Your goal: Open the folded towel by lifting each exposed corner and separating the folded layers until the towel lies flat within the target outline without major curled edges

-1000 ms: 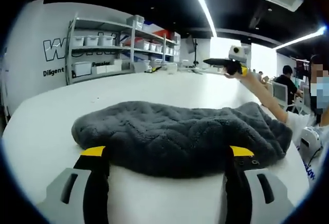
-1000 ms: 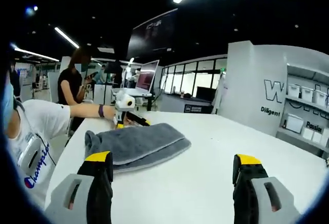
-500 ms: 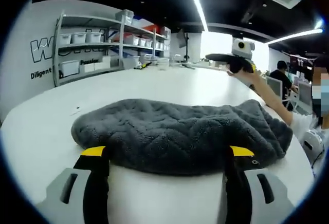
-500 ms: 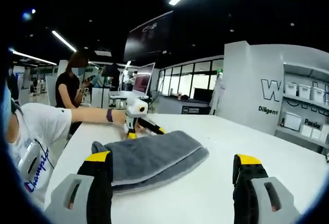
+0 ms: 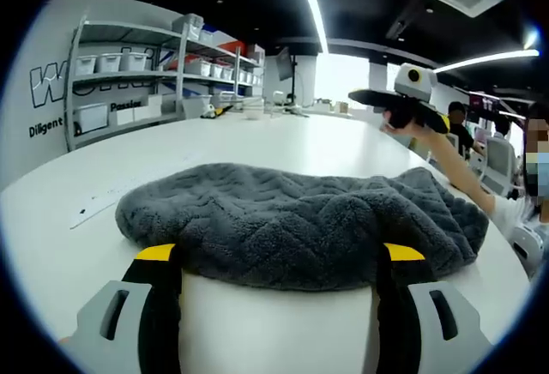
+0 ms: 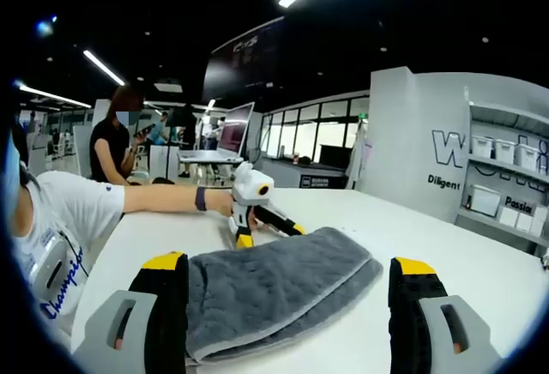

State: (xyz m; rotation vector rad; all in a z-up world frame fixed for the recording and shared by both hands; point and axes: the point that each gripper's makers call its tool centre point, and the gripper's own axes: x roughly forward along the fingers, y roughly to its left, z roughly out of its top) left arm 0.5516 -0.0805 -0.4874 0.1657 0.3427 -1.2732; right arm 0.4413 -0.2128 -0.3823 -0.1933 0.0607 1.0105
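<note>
The folded grey towel (image 5: 300, 224), thick and fluffy with a zigzag weave, lies on the smooth white table (image 5: 283, 138). Both the left gripper (image 5: 279, 258) and right gripper (image 6: 287, 271) stand wide open, empty, just beside the towel.

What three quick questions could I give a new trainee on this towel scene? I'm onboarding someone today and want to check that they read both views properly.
1. True or false: the grey towel is already spread out in a single flat layer on the white table.
2. Multiple choice: in the left gripper view, the towel lies (A) clamped in the left claw, (B) just ahead of its open jaws, (C) hanging off the table.
3. Fill in: the right claw is ____.

Key: 1 false, it is still folded, layered edges show in the right gripper view; 2 B; 3 open.
</note>
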